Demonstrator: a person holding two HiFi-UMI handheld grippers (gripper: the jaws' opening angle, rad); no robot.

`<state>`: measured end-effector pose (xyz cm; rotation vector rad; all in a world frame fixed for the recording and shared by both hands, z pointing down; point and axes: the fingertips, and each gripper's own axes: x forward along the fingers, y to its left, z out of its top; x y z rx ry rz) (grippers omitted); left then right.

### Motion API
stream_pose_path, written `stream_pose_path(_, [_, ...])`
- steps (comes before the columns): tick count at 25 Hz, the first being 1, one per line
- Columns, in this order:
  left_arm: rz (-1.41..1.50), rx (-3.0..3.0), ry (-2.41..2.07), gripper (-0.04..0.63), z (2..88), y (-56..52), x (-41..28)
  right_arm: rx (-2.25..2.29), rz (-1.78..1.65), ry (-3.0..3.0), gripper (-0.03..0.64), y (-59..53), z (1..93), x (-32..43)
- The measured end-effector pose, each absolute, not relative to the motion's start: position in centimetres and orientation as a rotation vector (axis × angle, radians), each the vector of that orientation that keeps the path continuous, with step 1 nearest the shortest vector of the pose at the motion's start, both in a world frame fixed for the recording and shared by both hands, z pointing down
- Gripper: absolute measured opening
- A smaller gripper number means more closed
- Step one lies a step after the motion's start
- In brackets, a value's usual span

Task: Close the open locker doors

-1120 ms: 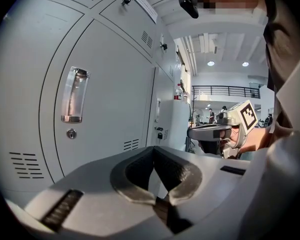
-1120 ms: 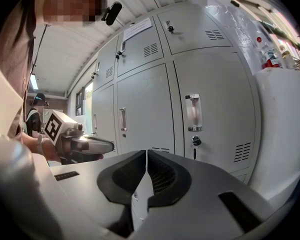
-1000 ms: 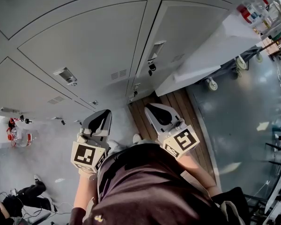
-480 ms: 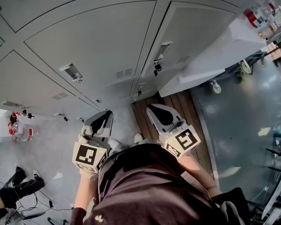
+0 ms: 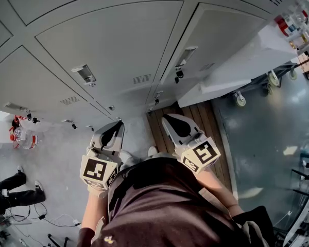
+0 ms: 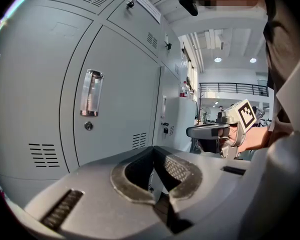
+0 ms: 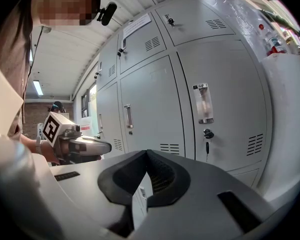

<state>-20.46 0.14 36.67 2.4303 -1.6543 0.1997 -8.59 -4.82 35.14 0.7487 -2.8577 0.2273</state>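
The bank of grey metal lockers (image 5: 144, 14) stands straight ahead of both tools, at 12 o'clock in the head view, and well apart from the jaws. The left gripper (image 5: 117, 123) and the right gripper (image 5: 165, 117) are held side by side close to the person's body, and both point toward the lockers. In each gripper view the jaws are pressed together at the tips, with nothing between them.

From the right gripper, the tall grey door with a key in its lock (image 5: 226, 35) lies at about 1 o'clock. From the left gripper, the broad grey door with a recessed metal handle (image 5: 118, 40) lies at about 11 o'clock. Each door has its long axis upright and turns its flat face to the person. A white cabinet on wheels (image 5: 242, 60) stands at 2 o'clock, just beside the lockers.

Every door that shows here looks flush with its frame, so I cannot tell which one is open. If one is, I judge that the nearer hand should take it, pushing on its face toward 12 o'clock.
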Motion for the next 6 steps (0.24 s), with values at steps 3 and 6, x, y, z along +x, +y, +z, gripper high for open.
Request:
stream_pose_path(3, [0.203, 2.421, -1.665, 0.018, 36.78, 0.4, -20.76, 0.741, 0.227, -2.86, 0.031, -4.76, 35.23, -8.82])
stream_pose_path(6, [0.206, 2.415, -1.67, 0.018, 36.87, 0.65, -20.96, 0.737, 0.229, -2.861, 0.031, -4.68, 35.31, -8.96])
